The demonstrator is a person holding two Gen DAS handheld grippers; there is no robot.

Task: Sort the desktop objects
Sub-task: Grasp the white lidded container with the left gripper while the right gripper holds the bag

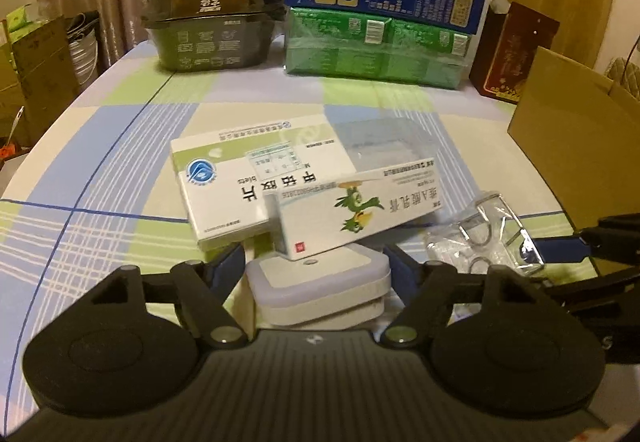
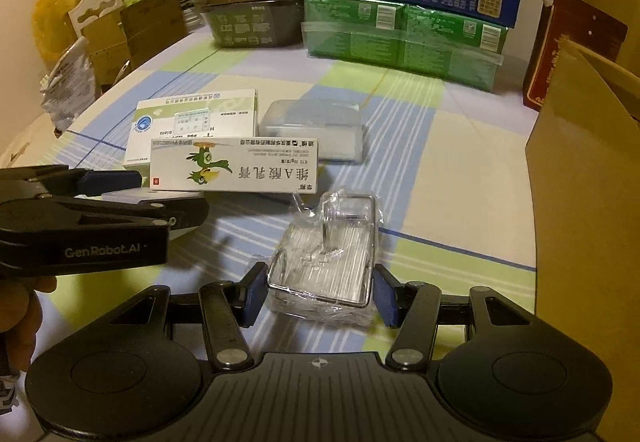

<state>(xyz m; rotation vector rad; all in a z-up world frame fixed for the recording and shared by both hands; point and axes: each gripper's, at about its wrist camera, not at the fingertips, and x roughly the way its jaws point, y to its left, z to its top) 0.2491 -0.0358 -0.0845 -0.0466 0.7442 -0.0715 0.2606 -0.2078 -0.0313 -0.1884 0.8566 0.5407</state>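
Bracketing two things at once: the left gripper (image 1: 316, 262), fingers spread and not visibly pressing, is straddling the white square case (image 1: 320, 290) under the ointment box (image 1: 356, 209); the right gripper (image 2: 320, 294) is clasping the plastic-wrapped metal clip (image 2: 328, 262). Next, I judge, squeezing and lifting toward the cardboard box (image 2: 580, 169). Only the right view is showing a bare hand (image 2: 24, 318).

The right claw (image 2: 320, 292) closes its blue pads on a plastic-wrapped clear pack (image 2: 326, 262) on the checked worktop (image 2: 440, 169), near a parrot-printed medicine box (image 2: 234, 169).
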